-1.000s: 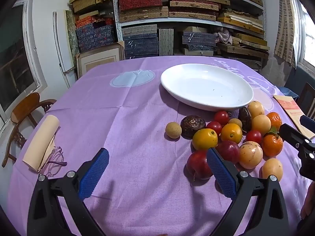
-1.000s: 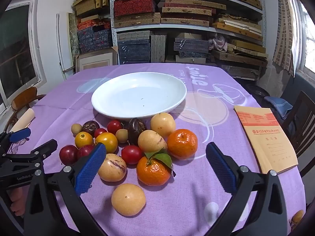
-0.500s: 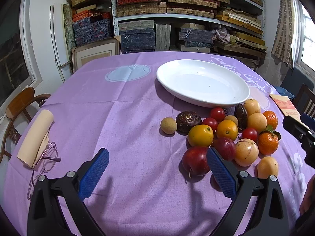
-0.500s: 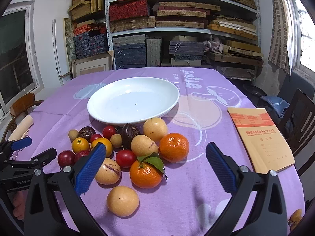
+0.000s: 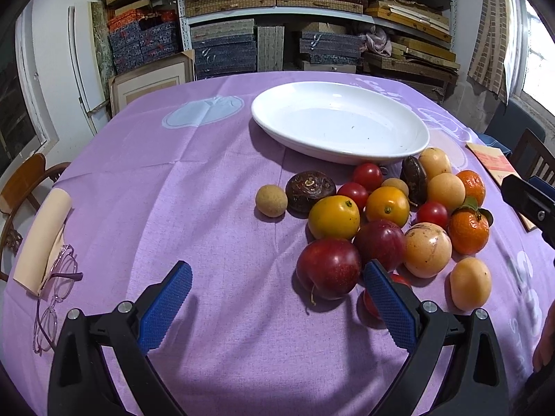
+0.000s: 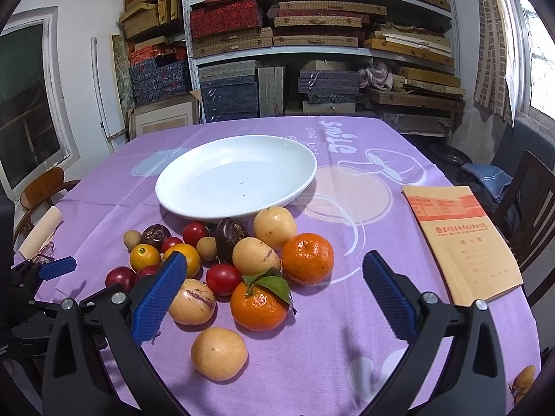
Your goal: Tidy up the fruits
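A pair of glasses (image 5: 57, 291) and a cream roll (image 5: 43, 239) lie at the left edge of the desk (image 5: 194, 187), well apart from the work, as a person prepares to organize fruits. The left gripper (image 5: 277, 306) hovers low over the purple cloth near the front edge, its blue fingers (image 5: 164, 306) spread wide and gripping nothing; the right-hand finger sits just beside a dark red plum (image 5: 327, 267), which appears to be the nearest candidate for a first pick. Beyond it, toward the desk's middle, the fruit pile (image 6: 222, 260) stays bunched on the cloth: a small tan longan (image 5: 271, 200) apart on the left, yellow tomatoes, cherry tomatoes, dark passion fruits, pale round fruits and two mandarins, one with leaves (image 6: 259, 303). The white plate (image 6: 194, 204), set just behind the pile toward the far edge, holds no fruit, so the sorting looks not yet begun; it is probably the destination. The right gripper (image 6: 274, 296) hangs above the pile's right side, fingers (image 6: 388, 300) likewise parted and empty, roughly bracketing the leafy mandarin. A tan booklet (image 6: 461, 239) rests at the right edge, clear of the fruit.
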The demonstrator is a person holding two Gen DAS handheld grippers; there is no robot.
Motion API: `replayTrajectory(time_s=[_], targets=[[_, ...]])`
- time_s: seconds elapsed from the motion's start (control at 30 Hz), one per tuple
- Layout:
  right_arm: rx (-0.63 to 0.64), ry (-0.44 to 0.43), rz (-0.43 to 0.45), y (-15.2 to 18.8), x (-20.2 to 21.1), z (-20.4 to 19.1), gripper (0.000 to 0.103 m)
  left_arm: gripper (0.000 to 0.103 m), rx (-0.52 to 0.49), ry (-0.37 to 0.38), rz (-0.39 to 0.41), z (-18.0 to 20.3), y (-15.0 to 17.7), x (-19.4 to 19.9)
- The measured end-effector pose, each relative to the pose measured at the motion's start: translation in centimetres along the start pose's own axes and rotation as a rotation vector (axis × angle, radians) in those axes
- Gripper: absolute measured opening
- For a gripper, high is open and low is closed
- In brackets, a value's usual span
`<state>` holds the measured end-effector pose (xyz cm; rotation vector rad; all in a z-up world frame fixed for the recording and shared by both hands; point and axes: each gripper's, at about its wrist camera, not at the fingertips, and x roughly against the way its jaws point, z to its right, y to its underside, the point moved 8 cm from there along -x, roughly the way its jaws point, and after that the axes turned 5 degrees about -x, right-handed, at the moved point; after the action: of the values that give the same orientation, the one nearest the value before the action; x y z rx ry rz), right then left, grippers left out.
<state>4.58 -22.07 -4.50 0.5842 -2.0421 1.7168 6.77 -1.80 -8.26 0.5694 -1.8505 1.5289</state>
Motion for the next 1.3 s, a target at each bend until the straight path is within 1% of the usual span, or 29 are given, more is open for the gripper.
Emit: replayTrajectory(time_s=[0.23,0.57,0.73,0.83,1.0,1.3], targets=[[-0.002,-0.009,-0.008,0.1,-0.2,-0.1,0.099,0.100,0.031,0.013,-0.014,-0.2,0.0,-0.5],[-0.005,-0.017,-0.017,0.3,-0.5,-0.3,0.099,0.100,0.013,0.008,-0.024,-0.1,-0.1,-0.9],[-0.005,-0.017,-0.017,0.3,-0.4,-0.3,0.099,0.100,0.013,-0.009,-0.037,-0.3,0.1,-1.3],[-0.004,-0.017,-0.017,0.3,-0.4,-0.3,0.099,0.100,0.030,-0.020,-0.045,-0.9,0.1,-1.5],[-0.005,-0.017,-0.016,0.3,-0.4,-0.3,0.099,0.100,0.068,0.003,-0.057,-1.5,0.2,-1.6],[-0.004,-0.017,-0.017,0.3,-0.4,-0.3,0.099,0.100,0.052,0.004,-0.046,-1.1,0.2,-1.4]])
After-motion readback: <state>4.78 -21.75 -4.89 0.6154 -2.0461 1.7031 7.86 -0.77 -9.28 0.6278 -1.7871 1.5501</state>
